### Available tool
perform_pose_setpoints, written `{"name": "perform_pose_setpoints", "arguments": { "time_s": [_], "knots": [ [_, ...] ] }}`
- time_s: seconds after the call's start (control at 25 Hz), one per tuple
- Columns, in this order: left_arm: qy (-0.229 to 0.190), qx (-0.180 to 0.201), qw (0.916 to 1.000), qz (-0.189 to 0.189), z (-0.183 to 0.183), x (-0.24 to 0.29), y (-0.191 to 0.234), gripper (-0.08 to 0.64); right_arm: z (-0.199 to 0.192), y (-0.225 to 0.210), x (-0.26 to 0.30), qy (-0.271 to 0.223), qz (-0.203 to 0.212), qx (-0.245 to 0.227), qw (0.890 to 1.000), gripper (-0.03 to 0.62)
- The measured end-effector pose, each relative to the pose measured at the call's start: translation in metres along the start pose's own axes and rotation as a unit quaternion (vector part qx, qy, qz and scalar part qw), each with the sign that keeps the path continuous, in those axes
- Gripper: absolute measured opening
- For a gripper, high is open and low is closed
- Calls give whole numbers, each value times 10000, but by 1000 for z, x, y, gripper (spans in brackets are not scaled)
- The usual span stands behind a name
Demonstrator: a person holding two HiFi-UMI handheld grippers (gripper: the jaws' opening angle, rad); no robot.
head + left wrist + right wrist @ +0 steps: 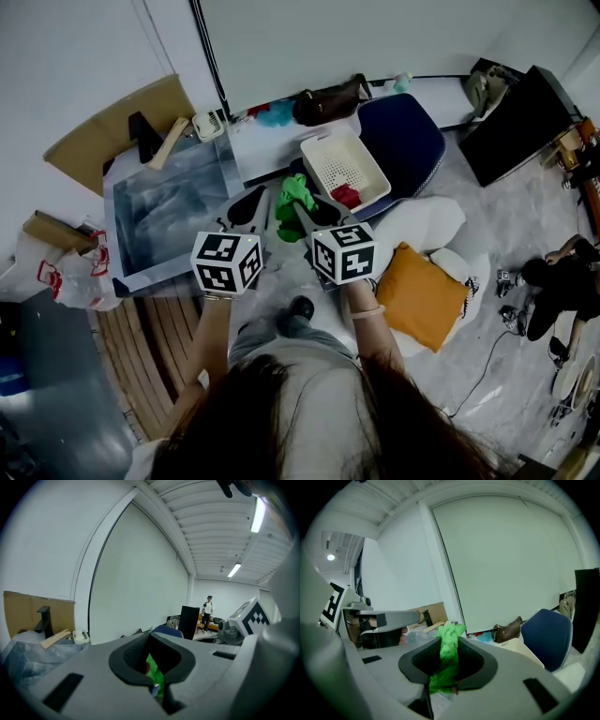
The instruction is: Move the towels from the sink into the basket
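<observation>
The right gripper point(312, 208) was clamped on a green towel point(292, 202). Its pads squeezed the cloth at mid-length, so a bunched end stood above the jaws and the rest hung below. The left gripper point(251, 202) was clenched on nothing, its tips meeting, and only a strip of green showed through the slit behind them. Seen from the right gripper view, its tip stopped just short of the towel. Both grippers were held side by side in front of the person, the left at 9 o'clock of the right, with the towel between them in the air, over the floor. The white basket point(339, 161) stood on the floor near the towel, at 1 o'clock of it, with a red towel point(346, 196) lying in its near corner. The sink point(169, 206) lay at 9 o'clock of the left gripper. A blue chair point(403, 141) touched the basket at 2 o'clock, and an orange cushion point(419, 295) lay at 4 o'clock of the right gripper. A brown bag point(328, 101) sat against the wall at 12 o'clock of the basket.
</observation>
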State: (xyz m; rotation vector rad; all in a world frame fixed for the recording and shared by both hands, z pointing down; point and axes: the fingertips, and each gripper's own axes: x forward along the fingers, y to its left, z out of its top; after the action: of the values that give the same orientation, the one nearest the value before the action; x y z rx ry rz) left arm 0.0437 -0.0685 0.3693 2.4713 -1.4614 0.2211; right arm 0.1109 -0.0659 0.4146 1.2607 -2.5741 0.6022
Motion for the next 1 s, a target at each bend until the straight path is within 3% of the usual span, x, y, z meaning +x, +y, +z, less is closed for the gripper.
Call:
{"name": "perform_pose_setpoints", "arguments": {
  "time_s": [1.0],
  "knots": [
    [220, 87, 9966, -787, -1, 112, -57, 9, -9, -130, -21, 53, -982, 254, 9948, 115]
  ]
}}
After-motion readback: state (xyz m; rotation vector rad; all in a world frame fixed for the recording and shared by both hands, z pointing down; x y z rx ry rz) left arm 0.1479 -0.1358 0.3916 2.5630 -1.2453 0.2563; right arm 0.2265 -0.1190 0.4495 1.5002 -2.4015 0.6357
